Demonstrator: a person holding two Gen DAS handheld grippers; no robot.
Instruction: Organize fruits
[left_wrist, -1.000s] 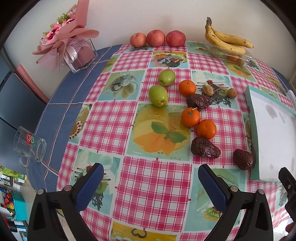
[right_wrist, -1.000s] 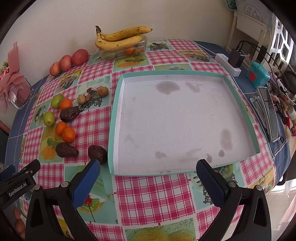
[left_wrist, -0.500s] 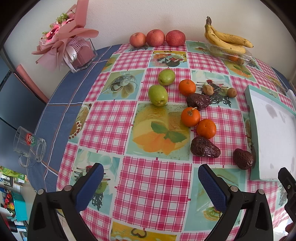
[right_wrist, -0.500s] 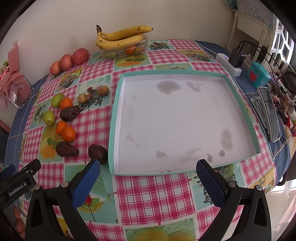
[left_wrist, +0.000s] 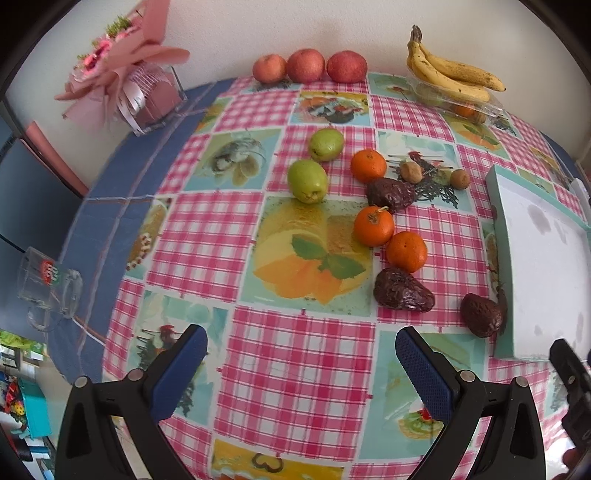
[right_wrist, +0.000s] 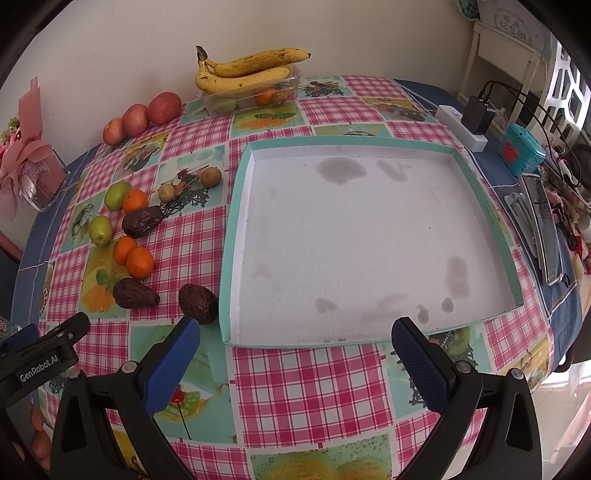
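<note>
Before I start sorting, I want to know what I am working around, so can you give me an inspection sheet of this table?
Surface: checked fruit-print tablecloth over the table.
Job's things: empty teal-rimmed tray, stained inside; three oranges, two green fruits, three dark wrinkled fruits, one beside the tray wall; two small brown fruits; three red apples; bananas on a clear punnet.
Clutter: wrapped bouquet, glass mug, phone.
Grippers: left claw open, holding nothing; right claw open, holding nothing.
Cables: power strip with charger leads.
Surroundings: white wall, white stand.
</note>
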